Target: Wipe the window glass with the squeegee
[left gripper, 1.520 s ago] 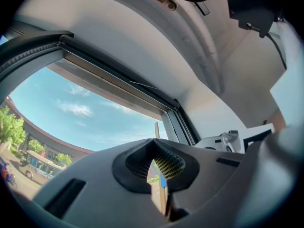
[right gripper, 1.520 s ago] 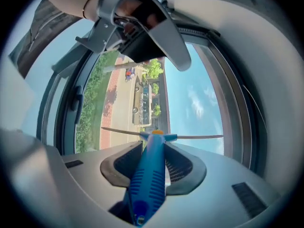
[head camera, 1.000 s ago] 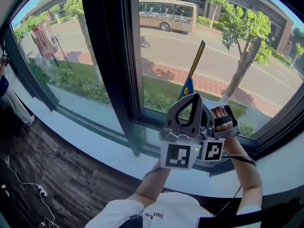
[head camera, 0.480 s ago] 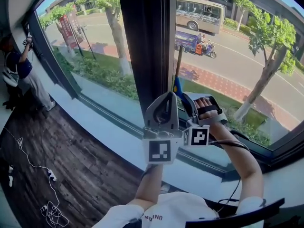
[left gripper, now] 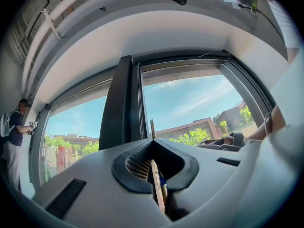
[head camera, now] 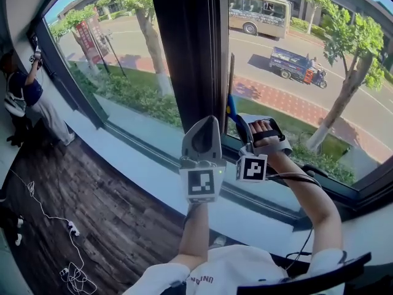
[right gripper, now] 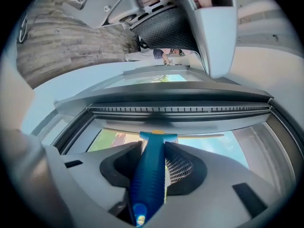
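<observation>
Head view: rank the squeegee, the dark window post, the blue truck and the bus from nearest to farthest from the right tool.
1. squeegee: clamped in the right tool, blade toward the glass.
2. dark window post: just to the left.
3. blue truck: outside on the road, upper right.
4. bus: beyond the truck, at the top edge.

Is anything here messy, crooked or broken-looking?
Only a white cable, lying in a tangled heap on the wooden floor at lower left in the head view. The squeegee, clamped in the right gripper, and the window glass look undamaged.
</observation>
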`<act>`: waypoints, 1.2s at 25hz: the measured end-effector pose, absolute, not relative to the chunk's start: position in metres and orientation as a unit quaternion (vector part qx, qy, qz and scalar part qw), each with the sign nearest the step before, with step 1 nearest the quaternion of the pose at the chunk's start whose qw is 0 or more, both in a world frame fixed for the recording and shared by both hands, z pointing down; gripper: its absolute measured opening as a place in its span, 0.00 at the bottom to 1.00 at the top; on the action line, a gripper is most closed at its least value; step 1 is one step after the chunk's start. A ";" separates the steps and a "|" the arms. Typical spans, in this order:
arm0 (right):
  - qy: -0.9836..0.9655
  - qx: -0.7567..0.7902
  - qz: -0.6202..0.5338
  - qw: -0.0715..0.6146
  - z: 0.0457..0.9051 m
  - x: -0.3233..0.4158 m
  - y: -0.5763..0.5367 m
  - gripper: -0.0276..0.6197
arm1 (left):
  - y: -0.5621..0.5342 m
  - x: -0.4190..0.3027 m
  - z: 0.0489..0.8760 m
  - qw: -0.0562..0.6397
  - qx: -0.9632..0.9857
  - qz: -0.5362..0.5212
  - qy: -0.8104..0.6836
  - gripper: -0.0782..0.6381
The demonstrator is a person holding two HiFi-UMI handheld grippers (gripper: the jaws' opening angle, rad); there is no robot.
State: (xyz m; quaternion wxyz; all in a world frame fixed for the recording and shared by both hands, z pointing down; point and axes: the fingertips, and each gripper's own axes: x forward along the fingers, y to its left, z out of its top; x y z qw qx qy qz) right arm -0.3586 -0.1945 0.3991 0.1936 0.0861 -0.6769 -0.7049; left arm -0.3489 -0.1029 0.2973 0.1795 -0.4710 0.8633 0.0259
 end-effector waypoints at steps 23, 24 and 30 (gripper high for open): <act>-0.676 0.133 -0.692 0.216 0.392 -0.290 -0.242 0.27 | -0.174 -0.309 0.302 0.187 -0.544 0.037 0.817 0.11; -0.677 0.135 -0.691 0.216 0.391 -0.286 -0.243 0.27 | -0.178 -0.306 0.302 0.186 -0.548 0.037 0.815 0.11; -0.679 0.146 -0.685 0.219 0.386 -0.262 -0.254 0.27 | -0.197 -0.281 0.296 0.212 -0.565 0.022 0.797 0.11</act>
